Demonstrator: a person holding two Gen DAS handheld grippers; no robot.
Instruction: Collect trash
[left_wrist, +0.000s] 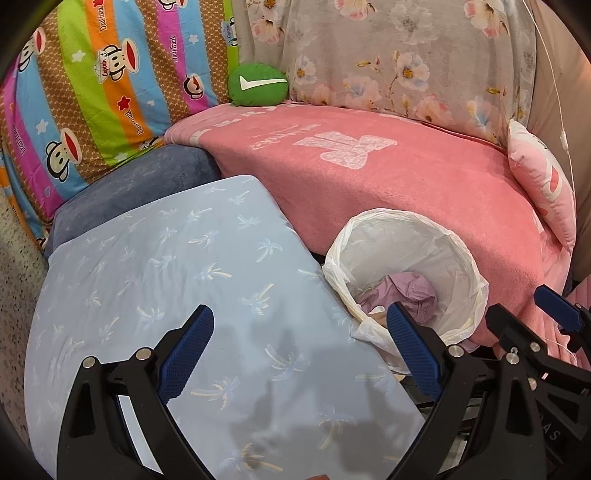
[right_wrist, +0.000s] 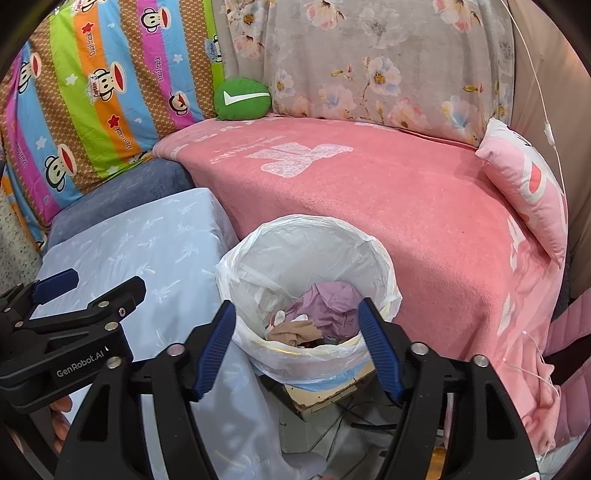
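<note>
The right hand-held gripper (right_wrist: 297, 345) hung with its jaws spread wide and nothing between them, poised directly above the mouth of the trash bin (right_wrist: 310, 280). The bin, lined with a white plastic bag (right_wrist: 258, 266), stood against the front edge of the bed, wedged between the pink blanket (right_wrist: 406, 206) and the pale blue palm-print cushion (right_wrist: 140, 251). Inside it lay the collected trash: a crumpled purple wrapper (right_wrist: 328, 302), a tan wad (right_wrist: 293, 330) near the front wall, and some small white scraps beside them.

The left hand-held gripper (left_wrist: 299, 343) also stood open and empty, hovering over the pale blue cushion (left_wrist: 177, 266), its right finger reaching over the near rim of the bin (left_wrist: 406, 266). In the right wrist view that same gripper (right_wrist: 88, 284) showed at the left edge, over the cushion.

Farther out, a small pink pillow (right_wrist: 532, 192) rested at the right edge of the blanket. A green round cushion with a white tick (right_wrist: 242, 98) sat at the back corner, between the striped monkey-print bedding (right_wrist: 92, 92) and the grey floral bedding (right_wrist: 369, 66).
</note>
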